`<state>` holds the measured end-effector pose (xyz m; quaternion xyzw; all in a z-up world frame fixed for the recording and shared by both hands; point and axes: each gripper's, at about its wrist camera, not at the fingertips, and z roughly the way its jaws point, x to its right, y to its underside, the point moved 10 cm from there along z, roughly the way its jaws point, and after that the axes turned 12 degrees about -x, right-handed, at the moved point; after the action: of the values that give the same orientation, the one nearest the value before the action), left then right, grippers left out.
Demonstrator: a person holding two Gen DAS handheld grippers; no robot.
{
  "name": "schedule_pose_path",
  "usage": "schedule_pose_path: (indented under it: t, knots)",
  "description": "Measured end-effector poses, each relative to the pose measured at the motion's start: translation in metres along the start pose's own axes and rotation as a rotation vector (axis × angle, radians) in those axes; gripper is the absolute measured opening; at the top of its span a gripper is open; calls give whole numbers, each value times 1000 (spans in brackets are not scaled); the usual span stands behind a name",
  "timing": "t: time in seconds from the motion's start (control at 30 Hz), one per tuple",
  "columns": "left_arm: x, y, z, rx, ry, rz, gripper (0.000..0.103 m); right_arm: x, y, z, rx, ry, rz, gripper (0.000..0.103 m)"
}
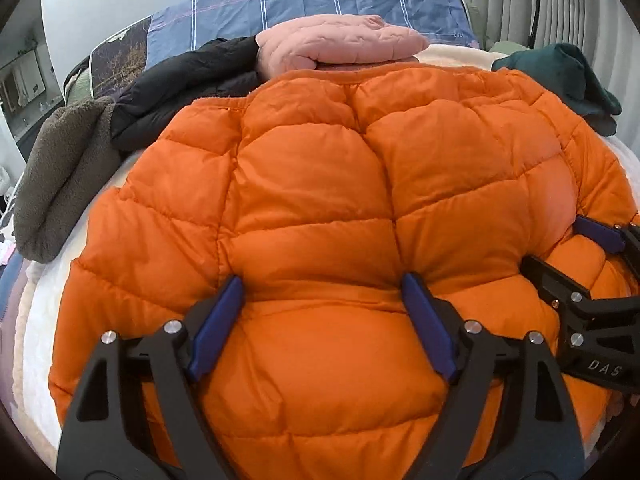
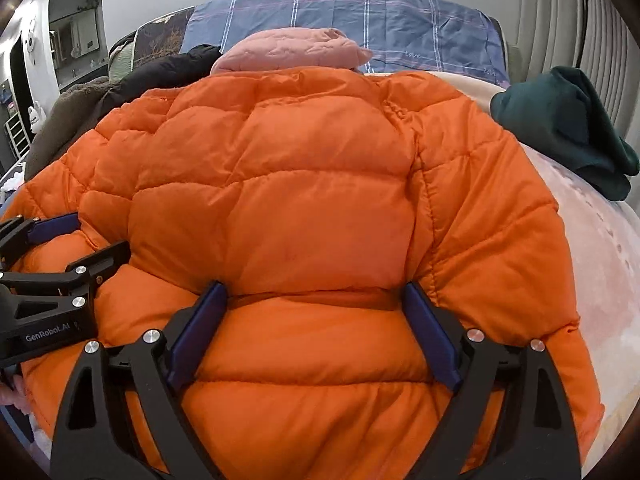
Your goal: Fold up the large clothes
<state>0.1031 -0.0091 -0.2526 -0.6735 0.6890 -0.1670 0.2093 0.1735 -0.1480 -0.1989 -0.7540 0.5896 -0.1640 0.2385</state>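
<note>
We see the orange puffer jacket (image 1: pixel 320 184) spread on the bed (image 2: pixel 592 264), with our left tongs (image 1: pixel 322 292) and right tongs (image 2: pixel 316 300) spread wide, each straddling a bulging fold of it.

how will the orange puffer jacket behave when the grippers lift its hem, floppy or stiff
Probably floppy: the orange puffer jacket sags and creases along its quilted seams. Likely light for its bulk, since the panels look puffed with filling. The smooth shell may slip, and the padding bulging between the open left gripper and right gripper would likely squash before the grip holds.
</note>
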Motion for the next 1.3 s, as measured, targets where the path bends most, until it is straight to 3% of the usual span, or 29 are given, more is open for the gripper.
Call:
schedule_pose_path:
  t: [0.17, 0.23, 0.37, 0.53, 0.7, 0.87, 1.0, 1.1, 1.17, 1.3]
  knots:
    - [0, 15, -35, 13, 80, -35, 80, 2, 27, -39, 7, -66, 39, 88]
    - [4, 26, -46, 24, 96, -19, 81, 0, 47, -37, -9, -55, 23, 88]
    - [10, 42, -26, 33, 12, 41, 83, -7, 56, -23, 21, 33, -37, 89]
    - [10, 46, -39, 18, 34, 24, 82, 3, 52, -41, -13, -40, -10, 89]
    - [0, 31, -76, 70, 130, -26, 81, 22, 18, -76, 103, -48, 24, 89]
    - [-4, -27, -89, 154, 83, -21, 81, 41, -47, -69, 152, -60, 91, 89]
    - [-13, -65, -61, 133, 0, -48, 81, 54, -84, -34, 115, -51, 155, 89]
    - [-27, -61, 4, -23, -10, -108, 85, 65, -75, 27, 11, -4, 153, 94]
    - [-32, -56, 20, -9, 68, -158, 87, 67, -74, 30, 22, -23, 165, 94]
    - [-29, -50, 21, 0, 21, -124, 87, 65, -71, 32, 25, -14, 148, 94]
